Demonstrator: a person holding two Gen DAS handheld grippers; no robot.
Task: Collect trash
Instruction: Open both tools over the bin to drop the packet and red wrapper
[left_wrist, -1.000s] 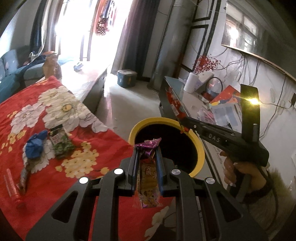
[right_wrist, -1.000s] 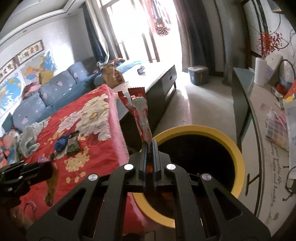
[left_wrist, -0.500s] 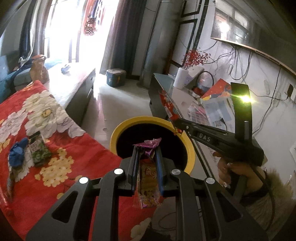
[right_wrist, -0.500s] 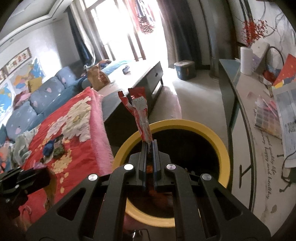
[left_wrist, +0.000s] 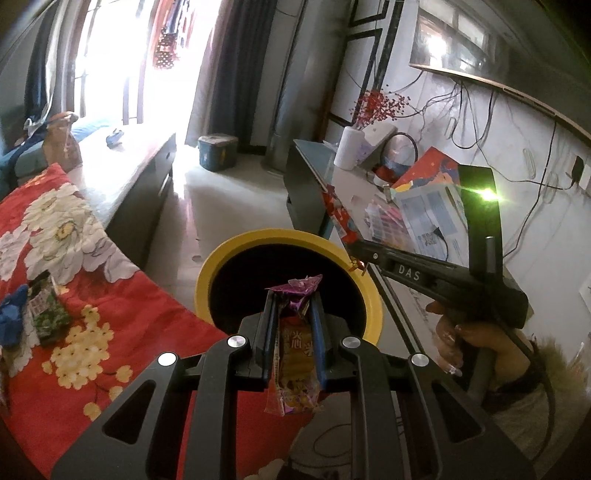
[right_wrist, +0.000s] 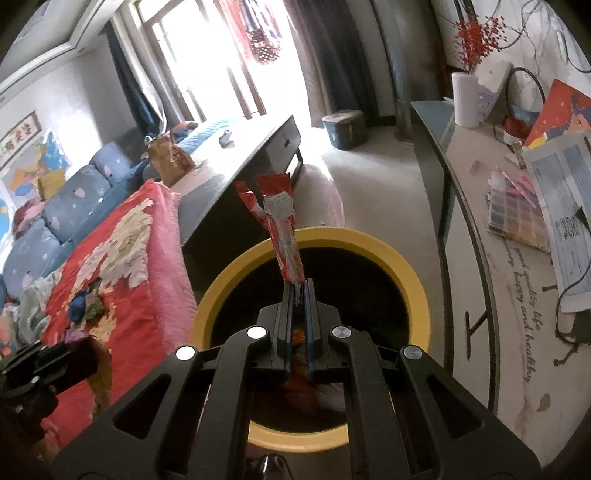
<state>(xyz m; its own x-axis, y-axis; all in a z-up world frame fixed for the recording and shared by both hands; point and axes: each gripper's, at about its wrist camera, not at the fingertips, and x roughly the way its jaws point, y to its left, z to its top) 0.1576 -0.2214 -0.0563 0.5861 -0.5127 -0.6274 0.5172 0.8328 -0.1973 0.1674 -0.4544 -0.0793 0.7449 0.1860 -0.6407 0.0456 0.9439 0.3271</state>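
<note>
A yellow-rimmed bin (left_wrist: 221, 254) with a dark inside stands on the floor beside the red flowered cloth (left_wrist: 122, 325). My left gripper (left_wrist: 293, 295) is shut on a purple and yellow snack wrapper (left_wrist: 295, 354), its tips over the near part of the bin's mouth. My right gripper (right_wrist: 299, 284) is shut on a red and white wrapper (right_wrist: 280, 225) that sticks up over the bin (right_wrist: 410, 266). The right gripper (left_wrist: 354, 254) also shows in the left wrist view, above the bin's right rim, held by a hand (left_wrist: 461, 339). A green wrapper (left_wrist: 46, 306) and a blue scrap (left_wrist: 13, 317) lie on the cloth.
A long glass-topped side table (right_wrist: 491, 229) with papers, a paper roll (right_wrist: 466, 99) and a colour chart runs along the right wall. A dark low table (right_wrist: 255, 147) stands beyond the cloth, a teal box (right_wrist: 345, 129) on the floor, a blue sofa (right_wrist: 66, 195) at the left.
Both grippers have moved toward the bin with their wrappers still held. The bin's mouth now lies right under both sets of tips, and the cloth has slid left in both views.
</note>
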